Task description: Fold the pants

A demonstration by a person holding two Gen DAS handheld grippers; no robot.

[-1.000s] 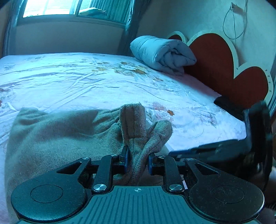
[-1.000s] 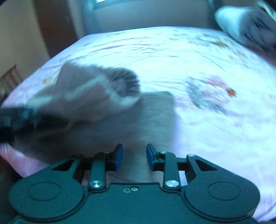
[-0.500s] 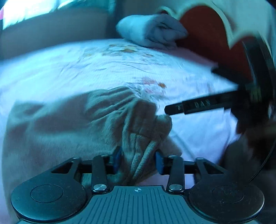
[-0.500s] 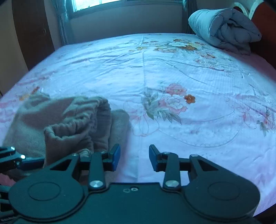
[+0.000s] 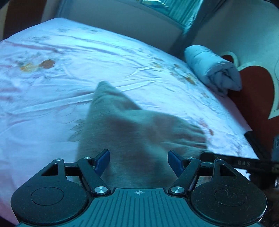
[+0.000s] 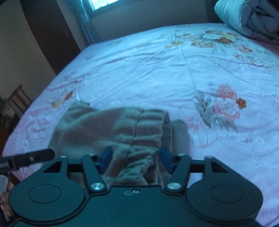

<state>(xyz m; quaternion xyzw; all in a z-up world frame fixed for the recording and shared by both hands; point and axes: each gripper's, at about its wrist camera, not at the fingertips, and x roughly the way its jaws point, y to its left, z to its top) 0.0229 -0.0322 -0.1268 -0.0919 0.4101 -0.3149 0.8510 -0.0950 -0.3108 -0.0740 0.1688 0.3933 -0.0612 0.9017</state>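
The grey-brown pants (image 5: 139, 132) lie folded near the front edge of the floral bed sheet (image 5: 69, 73). My left gripper (image 5: 138, 160) hovers just over them; its jaws are opening wide and the blue pads (image 5: 102, 159) touch no cloth. In the right wrist view the pants (image 6: 108, 129) show their gathered elastic waistband (image 6: 150, 125). My right gripper (image 6: 136, 160) is over that waistband with its jaws opening; bunched cloth lies between the pads, not visibly pinched. One finger of each gripper pokes into the other's view, the right finger (image 5: 226, 159) and the left finger (image 6: 34, 155).
A rolled blue-grey quilt (image 5: 212, 69) lies at the head of the bed against a red heart-shaped headboard (image 5: 252, 90). A dark wardrobe door (image 6: 50, 35) and a wooden chair (image 6: 15, 99) stand beyond the bed's left side. A window (image 6: 102, 3) is behind the bed.
My left gripper let go of the pinched fold and its jaws spread wide; the cloth dropped flat. My right gripper shifted left over the waistband and its jaws widened.
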